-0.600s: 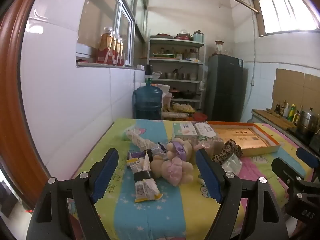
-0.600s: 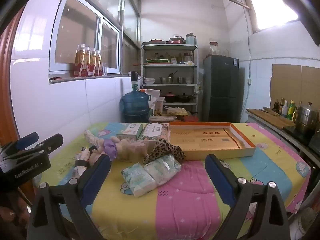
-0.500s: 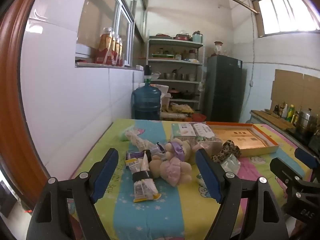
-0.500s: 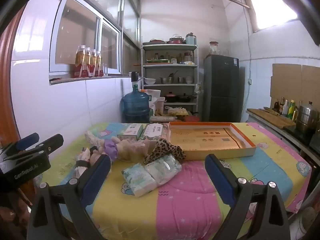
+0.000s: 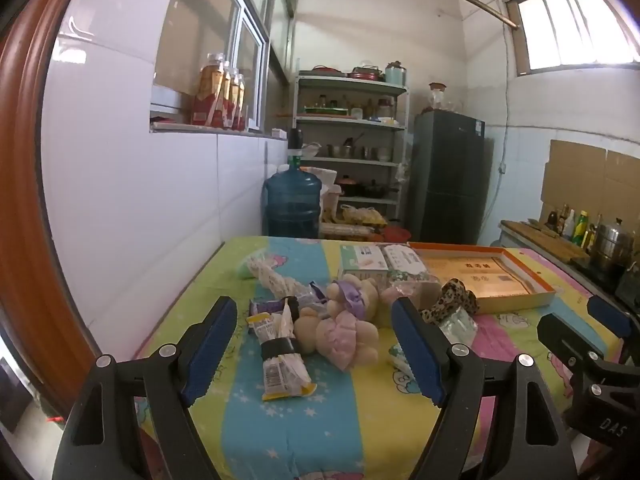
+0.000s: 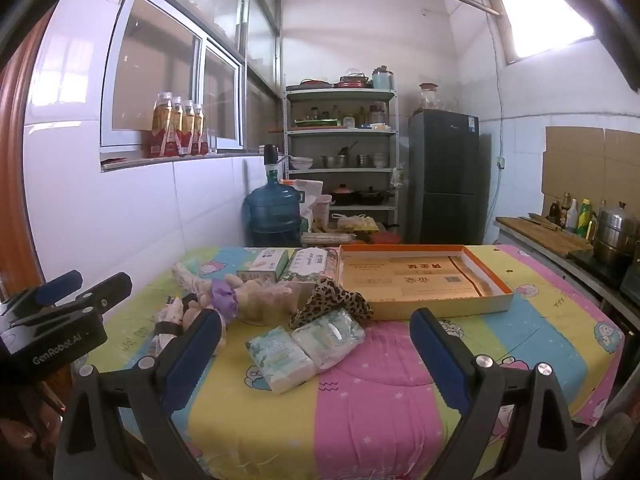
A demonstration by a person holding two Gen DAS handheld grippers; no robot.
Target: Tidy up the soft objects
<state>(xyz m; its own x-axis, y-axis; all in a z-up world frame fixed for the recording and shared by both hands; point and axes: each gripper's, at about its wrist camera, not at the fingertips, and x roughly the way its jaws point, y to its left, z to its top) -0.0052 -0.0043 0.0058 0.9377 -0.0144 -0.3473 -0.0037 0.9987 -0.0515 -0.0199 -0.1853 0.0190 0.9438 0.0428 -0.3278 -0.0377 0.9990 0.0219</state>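
- "GenRobot.AI" in pale letters on the black body of the left tool (image 6: pixel 60 304), seen from the right wrist view.
- "DAS" in pale letters on the black body of the right tool (image 5: pixel 600 364), seen from the left wrist view.
- Print on the orange-rimmed box (image 6: pixel 424 278) and the small cartons (image 6: pixel 264 264) is too small to read.

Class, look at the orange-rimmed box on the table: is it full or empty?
Empty. The orange-rimmed box shows only its bare printed floor, and the soft items lie outside it on the table.
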